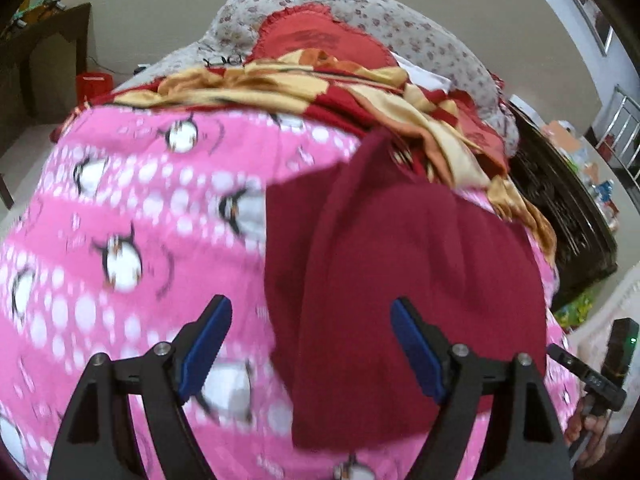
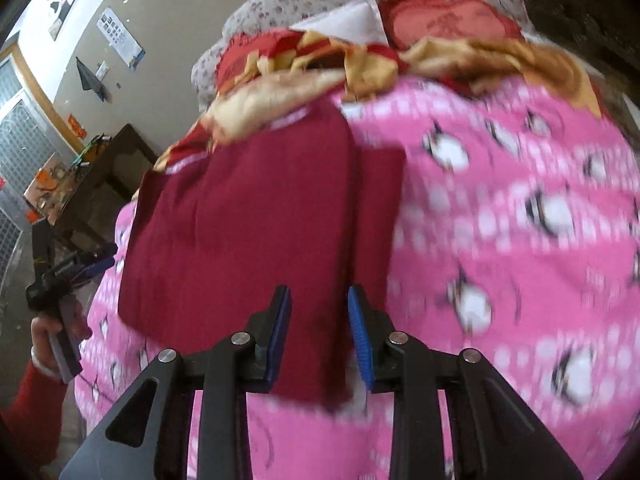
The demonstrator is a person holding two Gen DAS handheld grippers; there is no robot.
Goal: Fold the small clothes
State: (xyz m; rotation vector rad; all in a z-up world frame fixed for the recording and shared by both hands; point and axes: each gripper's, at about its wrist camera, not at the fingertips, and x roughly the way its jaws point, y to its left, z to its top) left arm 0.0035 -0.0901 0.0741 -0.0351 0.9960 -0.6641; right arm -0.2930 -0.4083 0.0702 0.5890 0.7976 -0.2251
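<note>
A dark red garment (image 1: pixel 400 280) lies folded flat on a pink penguin-print blanket (image 1: pixel 120 208). It also shows in the right wrist view (image 2: pixel 248 220) on the same blanket (image 2: pixel 500 220). My left gripper (image 1: pixel 311 312) is open and empty, its jaws wide apart above the garment's near left edge. My right gripper (image 2: pixel 319 300) is open with a narrower gap, hovering over the garment's near right part, holding nothing. The left gripper (image 2: pixel 80 268) also appears at the left edge of the right wrist view.
A red and gold patterned cloth (image 1: pixel 300 88) lies bunched beyond the garment, with a red heart-shaped cushion (image 1: pixel 320 40) and floral pillows (image 1: pixel 420 28) behind. Dark wooden furniture (image 1: pixel 560 216) stands at the right. A dark table (image 2: pixel 100 184) stands at the left.
</note>
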